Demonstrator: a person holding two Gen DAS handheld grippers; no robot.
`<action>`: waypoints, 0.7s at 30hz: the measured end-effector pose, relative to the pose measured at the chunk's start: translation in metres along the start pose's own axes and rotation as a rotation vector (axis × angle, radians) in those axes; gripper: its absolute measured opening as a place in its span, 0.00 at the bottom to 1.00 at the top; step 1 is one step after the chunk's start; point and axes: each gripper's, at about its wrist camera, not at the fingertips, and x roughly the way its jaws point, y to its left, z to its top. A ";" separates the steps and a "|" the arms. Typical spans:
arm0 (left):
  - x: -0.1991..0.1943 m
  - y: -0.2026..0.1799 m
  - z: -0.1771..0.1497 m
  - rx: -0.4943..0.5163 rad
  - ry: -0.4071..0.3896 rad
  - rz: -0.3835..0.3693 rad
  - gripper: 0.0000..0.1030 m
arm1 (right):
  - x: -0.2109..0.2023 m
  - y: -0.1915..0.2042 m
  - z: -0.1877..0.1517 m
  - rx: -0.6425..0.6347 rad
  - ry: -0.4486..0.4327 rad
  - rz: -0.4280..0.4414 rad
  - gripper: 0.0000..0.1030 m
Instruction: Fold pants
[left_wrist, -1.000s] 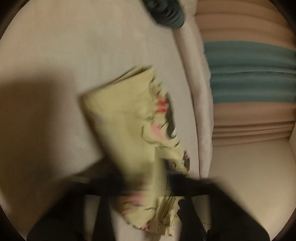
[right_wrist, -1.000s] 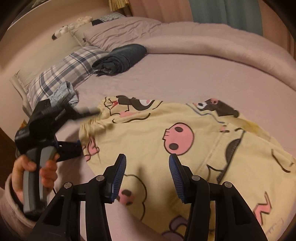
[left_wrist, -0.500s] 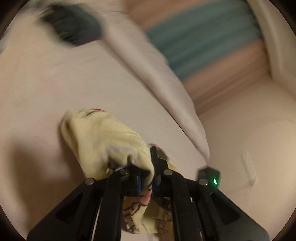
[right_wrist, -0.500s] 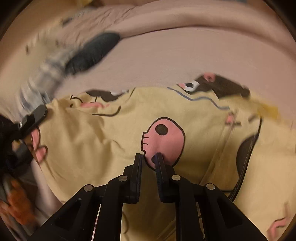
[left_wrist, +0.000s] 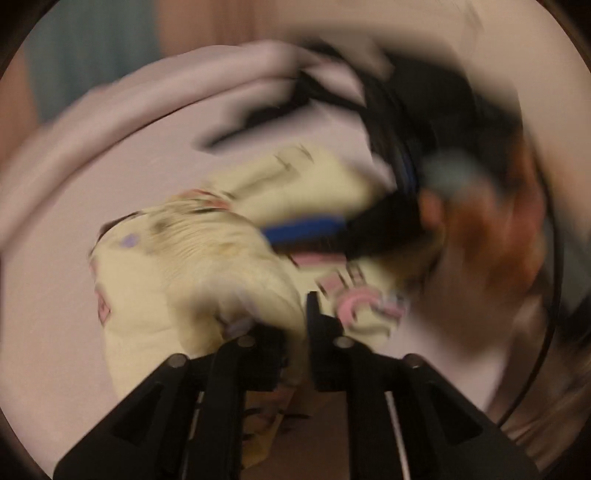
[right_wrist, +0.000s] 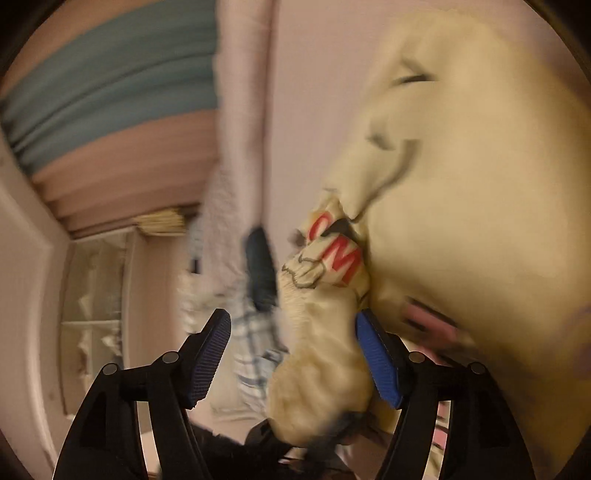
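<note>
Since the earlier frames, both of your wrists are rolling hard and the views are smearing, while the pale yellow cartoon-print pants (left_wrist: 192, 280) are lifting off the flat pink bedsheet (left_wrist: 48, 302) into a gathered bundle.

Left gripper (left_wrist: 295, 332): its jaws are standing only narrowly apart, having just been opening, with a fold of the yellow fabric bunched between and over them at lower centre of the left view. Whether the pads are pressing that fold cannot be told through the blur.

Right gripper (right_wrist: 291, 354): its jaws are spread wide, having just been opening. A rumpled lobe of the pants (right_wrist: 461, 206) is sitting between the blue ribbed pads (right_wrist: 376, 362), leaning against the right-hand pad and clear of the left one, so nothing is being pinched. In the left view this same gripper (left_wrist: 362, 173), with the hand (left_wrist: 491, 240) holding it, is lying across the upper right of the garment.

Judgement: you are carrying one edge of the pants over toward the other to lay a fold, and the right gripper is letting go to re-grip. The bundle is hanging loosely; the fold risks landing crooked.

Background: striped teal and pink curtain (right_wrist: 110, 92) upper left, dark folded garment (right_wrist: 260, 269) and plaid pillow (right_wrist: 251, 343) centre, all blurred.
</note>
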 end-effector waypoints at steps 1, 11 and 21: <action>0.003 -0.014 -0.003 0.085 0.002 0.040 0.33 | -0.002 0.000 0.000 -0.002 0.011 -0.001 0.69; -0.052 0.006 -0.032 -0.102 -0.103 -0.150 0.57 | -0.001 0.032 0.004 -0.174 0.112 -0.280 0.69; -0.033 0.102 -0.060 -0.748 -0.162 -0.466 0.68 | 0.009 0.050 -0.014 -0.304 0.095 -0.325 0.69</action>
